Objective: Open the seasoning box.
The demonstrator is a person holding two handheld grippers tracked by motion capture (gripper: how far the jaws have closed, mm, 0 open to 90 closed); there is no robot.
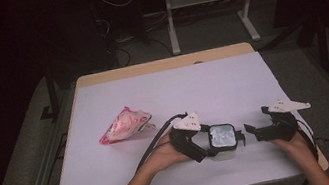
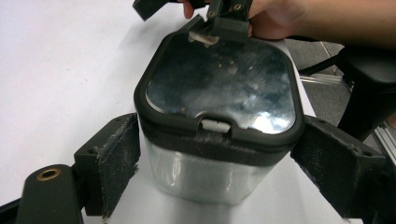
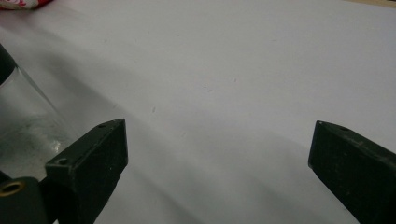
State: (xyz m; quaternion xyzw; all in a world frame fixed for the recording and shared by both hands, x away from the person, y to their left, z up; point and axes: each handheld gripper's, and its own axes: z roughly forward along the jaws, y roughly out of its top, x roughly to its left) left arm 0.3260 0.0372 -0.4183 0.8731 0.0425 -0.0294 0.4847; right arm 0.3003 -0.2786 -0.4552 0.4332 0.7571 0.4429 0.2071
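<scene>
Left gripper [image 1: 212,146]: jaws set wide on either side of the clear container [image 2: 217,140], pads just beside its walls at the lower left and lower right of the left gripper view; firm contact cannot be confirmed. Right gripper [image 1: 246,132]: jaws spread wide, nothing between them, tips near the container's dark lid [image 2: 219,84].

Container stands upright on the white worktop [image 1: 202,86], lower centre of the high view. Lid is on and its small white latch [image 2: 215,125] looks closed. Judgement: bracing is nearly set; opening the lid is not yet done.

Pink-and-white packet [image 1: 125,124] lies well apart, left of centre. No readable writing anywhere.
</scene>
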